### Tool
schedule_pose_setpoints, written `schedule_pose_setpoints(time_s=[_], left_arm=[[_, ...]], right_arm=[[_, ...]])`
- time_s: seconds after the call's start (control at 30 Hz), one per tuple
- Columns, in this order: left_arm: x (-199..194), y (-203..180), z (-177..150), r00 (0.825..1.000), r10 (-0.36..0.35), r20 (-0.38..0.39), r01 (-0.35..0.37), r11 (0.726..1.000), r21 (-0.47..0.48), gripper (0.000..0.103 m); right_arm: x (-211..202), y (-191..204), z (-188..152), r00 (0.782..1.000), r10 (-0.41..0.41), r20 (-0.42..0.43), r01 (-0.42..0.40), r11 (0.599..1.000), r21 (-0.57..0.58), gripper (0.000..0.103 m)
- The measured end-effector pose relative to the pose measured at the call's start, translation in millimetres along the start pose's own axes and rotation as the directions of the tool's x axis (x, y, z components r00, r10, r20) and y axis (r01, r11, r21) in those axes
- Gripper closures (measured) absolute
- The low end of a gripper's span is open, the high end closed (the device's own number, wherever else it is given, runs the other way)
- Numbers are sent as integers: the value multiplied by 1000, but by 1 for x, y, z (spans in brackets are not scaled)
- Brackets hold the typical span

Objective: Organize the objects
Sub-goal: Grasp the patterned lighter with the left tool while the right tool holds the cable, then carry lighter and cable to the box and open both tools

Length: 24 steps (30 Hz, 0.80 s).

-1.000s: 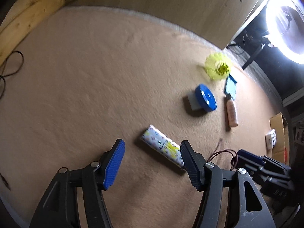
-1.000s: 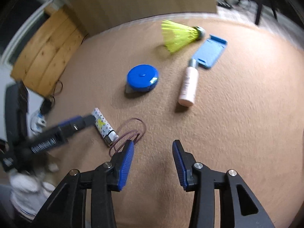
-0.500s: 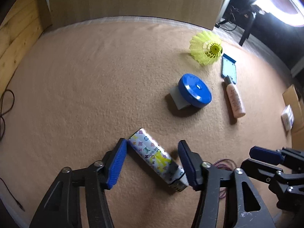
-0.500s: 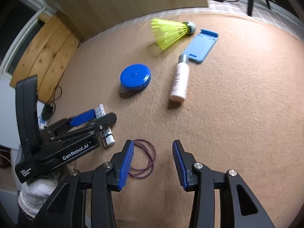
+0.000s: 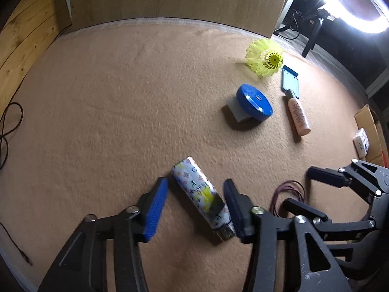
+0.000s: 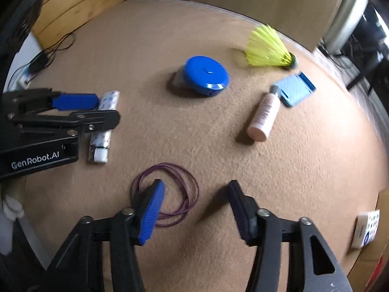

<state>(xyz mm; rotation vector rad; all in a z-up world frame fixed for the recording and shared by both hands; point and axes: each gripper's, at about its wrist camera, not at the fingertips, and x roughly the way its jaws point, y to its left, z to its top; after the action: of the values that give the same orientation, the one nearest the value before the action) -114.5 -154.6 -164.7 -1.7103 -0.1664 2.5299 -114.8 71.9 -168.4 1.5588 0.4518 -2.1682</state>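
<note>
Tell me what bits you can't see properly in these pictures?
- Patterned lighter, right wrist view: its middle is covered by the left gripper.
- Purple hair ties, left wrist view: partly behind the right gripper.
- Small white box, right wrist view: print too small to read.
- Yellow shuttlecock, right wrist view: blurred.

"GenRobot.AI" in white letters along the black plastic body of the left gripper (image 6: pixel 107 112); nothing else legible
</note>
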Motion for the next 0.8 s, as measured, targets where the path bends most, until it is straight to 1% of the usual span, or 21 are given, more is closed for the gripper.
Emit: schedule_pose_setpoints(time_s=[0.07,0.13,0.17,0.2,0.23,0.27,0.3,0.33,0.4,0.47,0.5,0.53,0.67,0.8], left_arm=[[0,-2,-4,1000,6,2,-6,1000,-3,42],[3,-8,-8,1000,5,-6,-5,1000,4,42],[5,-14,-10,1000,18,-3,-18,1000,14,43],[6,-19,-11,1000,31,4,-31,999,34,48],[7,-22,-12,999,44,9,-44,998,49,51],[6,-24,-12,998,54,17,-55,997,54,60],[7,-25,-11,998,56,21,-57,997,52,66],[6,-24,-11,999,50,22,-51,998,45,69],[6,-22,-9,999,39,19,-39,999,27,79],[4,-17,-10,1000,-26,15,26,1000,-12,79],[3,-14,-12,997,-71,6,71,997,-42,79],[1,-12,-15,995,-96,4,96,993,-66,79],[-6,-20,-29,991,-135,4,135,988,-74,79],[-17,-37,-38,989,-147,18,148,988,-51,78]], right_arm=[[0,3,1,1000,-10,3,10,1000,-23,88],[-1,1,-1,1000,-15,8,16,1000,-22,93],[-1,2,-1,1000,-17,11,17,1000,-17,96],[-1,1,-3,1000,-19,13,19,1000,-10,98],[-2,-1,-4,1000,-17,14,17,1000,1,100],[-1,0,-1,1000,-16,14,16,1000,11,100],[-2,-4,-3,1000,-12,17,11,999,30,100],[-2,-6,-3,1000,-11,18,10,999,40,100],[-5,-14,-8,1000,-5,25,3,997,82,100],[-11,-20,-16,999,7,34,-12,992,124,100],[-15,-26,-20,999,17,43,-23,988,150,100],[-19,-29,-24,998,24,52,-32,985,168,100],[-35,-46,-38,995,37,92,-57,971,231,100],[-48,-67,-54,991,43,126,-79,950,301,100]])
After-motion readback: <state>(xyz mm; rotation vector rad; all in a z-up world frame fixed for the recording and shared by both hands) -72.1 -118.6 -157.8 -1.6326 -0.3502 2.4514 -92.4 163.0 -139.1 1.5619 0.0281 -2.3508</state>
